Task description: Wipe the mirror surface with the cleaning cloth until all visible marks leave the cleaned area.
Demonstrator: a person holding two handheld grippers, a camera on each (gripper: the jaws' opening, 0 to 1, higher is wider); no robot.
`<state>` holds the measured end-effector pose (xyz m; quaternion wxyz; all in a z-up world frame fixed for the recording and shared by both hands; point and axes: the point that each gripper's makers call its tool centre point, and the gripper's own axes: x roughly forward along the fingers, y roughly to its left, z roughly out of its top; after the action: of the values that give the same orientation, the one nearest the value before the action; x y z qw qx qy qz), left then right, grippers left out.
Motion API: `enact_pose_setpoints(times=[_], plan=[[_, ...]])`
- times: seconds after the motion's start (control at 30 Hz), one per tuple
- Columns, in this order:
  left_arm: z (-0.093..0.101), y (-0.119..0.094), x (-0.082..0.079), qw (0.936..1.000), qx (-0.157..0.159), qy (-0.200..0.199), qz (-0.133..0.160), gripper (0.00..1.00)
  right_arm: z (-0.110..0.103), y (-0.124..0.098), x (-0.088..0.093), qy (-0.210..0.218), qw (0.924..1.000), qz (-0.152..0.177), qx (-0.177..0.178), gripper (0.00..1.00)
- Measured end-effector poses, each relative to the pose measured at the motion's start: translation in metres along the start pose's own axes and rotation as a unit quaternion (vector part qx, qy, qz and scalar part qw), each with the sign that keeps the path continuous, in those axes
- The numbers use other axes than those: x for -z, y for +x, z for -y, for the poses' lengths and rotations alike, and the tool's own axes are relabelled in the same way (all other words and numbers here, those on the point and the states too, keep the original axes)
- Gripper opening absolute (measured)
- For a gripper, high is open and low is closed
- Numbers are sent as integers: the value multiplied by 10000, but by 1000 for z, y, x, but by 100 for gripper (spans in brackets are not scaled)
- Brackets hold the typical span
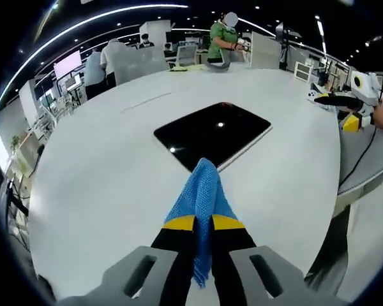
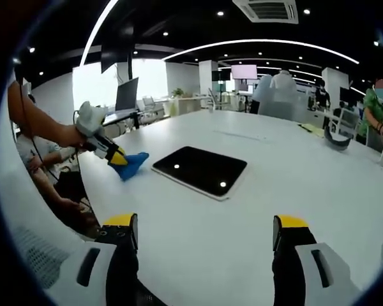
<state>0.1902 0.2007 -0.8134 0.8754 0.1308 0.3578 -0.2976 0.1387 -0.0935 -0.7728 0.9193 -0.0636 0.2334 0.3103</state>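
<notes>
The soft, limp cleaning cloth [image 1: 201, 191] is being pinched by the left gripper [image 1: 203, 223] fingers just short of the fragile mirror [image 1: 212, 134] on the tabletop [image 1: 102, 166], while the right gripper [image 2: 204, 233] fingers are being held spread.

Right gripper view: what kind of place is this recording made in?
Most likely an open-plan office: a large white table, desks with monitors and office chairs behind, a wall screen, ceiling strip lights, and people working.
</notes>
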Motion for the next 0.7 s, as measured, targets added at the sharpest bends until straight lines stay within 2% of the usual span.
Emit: enact_pose_setpoints(times=[0.17,0.33,0.7], plan=[[-10,9,-26,9999,4,-82,123,6,-3,-1,2,-15,10000,-1,-49,87],[-16,23,-50,9997,25,-126,186,6,-6,-3,-4,22,9999,113,-75,87],[-31,56,-79,9993,54,-327,154,6,-4,-2,-7,110,9998,140,-2,87]])
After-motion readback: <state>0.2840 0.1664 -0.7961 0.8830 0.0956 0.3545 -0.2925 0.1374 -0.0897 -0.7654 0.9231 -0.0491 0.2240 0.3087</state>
